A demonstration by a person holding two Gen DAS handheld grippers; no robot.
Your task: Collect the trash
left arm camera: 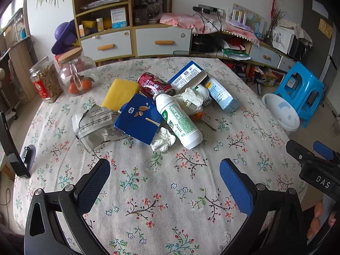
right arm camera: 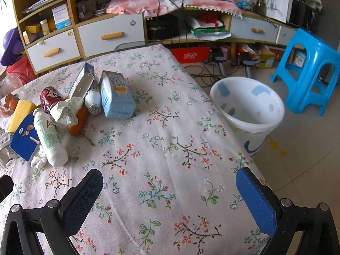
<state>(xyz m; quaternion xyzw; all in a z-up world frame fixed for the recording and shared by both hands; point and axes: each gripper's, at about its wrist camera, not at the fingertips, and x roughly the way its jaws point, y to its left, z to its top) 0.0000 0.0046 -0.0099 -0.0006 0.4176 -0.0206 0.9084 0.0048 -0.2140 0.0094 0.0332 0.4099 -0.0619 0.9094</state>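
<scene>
A heap of trash lies mid-table: a white bottle [left arm camera: 179, 121] [right arm camera: 50, 138], a dark blue carton [left arm camera: 140, 121] [right arm camera: 24, 138], a red can [left arm camera: 154, 85] [right arm camera: 51, 98], crumpled tissue [left arm camera: 163, 140], a torn grey wrapper [left arm camera: 95, 123], a light blue carton [left arm camera: 221, 94] [right arm camera: 115, 94] and a yellow sponge [left arm camera: 121, 93] [right arm camera: 21, 114]. My left gripper [left arm camera: 164, 178] stands open just short of the heap, nothing between its fingers. My right gripper [right arm camera: 170, 189] is open over bare cloth, with the heap to its far left. A white bin [right arm camera: 248, 108] [left arm camera: 280, 110] stands on the floor by the table's right edge.
Two glass jars [left arm camera: 61, 76] stand at the table's far left. A blue stool [right arm camera: 308, 70] [left arm camera: 301, 89] is beyond the bin. Cabinets with drawers [left arm camera: 136, 40] line the wall behind the table. A dark chair back [left arm camera: 10, 148] rises at the left edge. Fingers [left arm camera: 316, 218] show at lower right.
</scene>
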